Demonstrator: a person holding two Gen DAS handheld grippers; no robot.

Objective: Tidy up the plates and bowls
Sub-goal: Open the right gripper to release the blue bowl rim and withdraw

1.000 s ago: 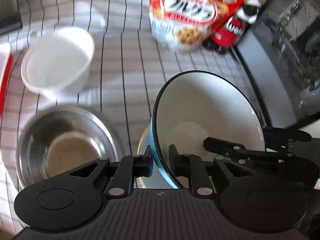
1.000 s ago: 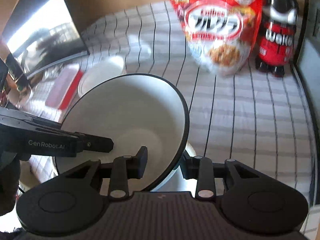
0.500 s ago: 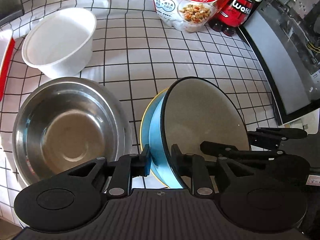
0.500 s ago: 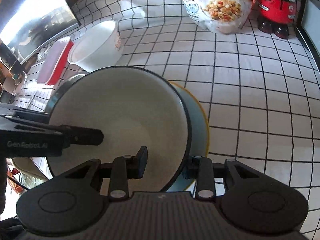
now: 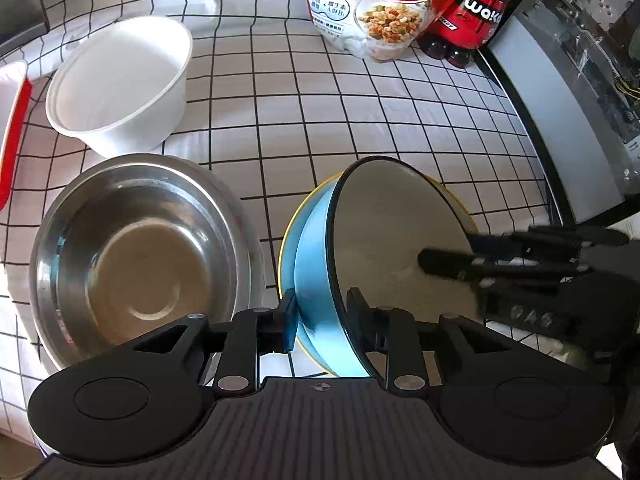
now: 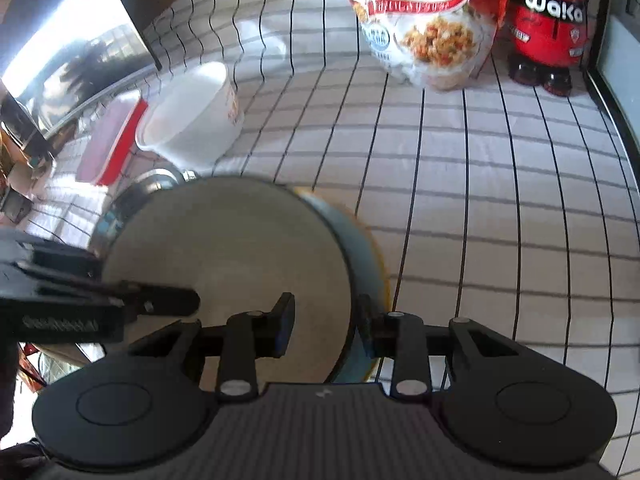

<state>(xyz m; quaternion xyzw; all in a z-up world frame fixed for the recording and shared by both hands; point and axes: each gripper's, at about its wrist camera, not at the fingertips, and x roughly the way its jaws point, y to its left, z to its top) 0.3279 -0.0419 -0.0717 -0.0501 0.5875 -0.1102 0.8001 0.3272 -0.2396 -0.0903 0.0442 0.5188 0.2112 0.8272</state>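
Note:
A blue bowl with a cream inside [image 5: 384, 248] sits tilted in a yellow-rimmed bowl [image 5: 286, 240] on the checked cloth. My left gripper [image 5: 322, 318] is shut on the blue bowl's near rim. My right gripper [image 6: 326, 322] straddles the opposite rim [image 6: 348, 280], its jaws a little apart from it; it also shows in the left wrist view [image 5: 500, 258]. A steel bowl [image 5: 136, 256] stands left of the stack, and a white plastic bowl [image 5: 120, 84] behind that.
A red cereal bag [image 5: 376, 4] and a red Waka bottle [image 5: 476, 8] stand at the back. A red-edged container [image 5: 12, 132] lies at the far left. A grey appliance [image 5: 560, 92] borders the right side.
The blue bowl has come down from the air into the yellow-rimmed bowl. Both grippers lowered with it, and the right gripper's jaws have widened off the rim.

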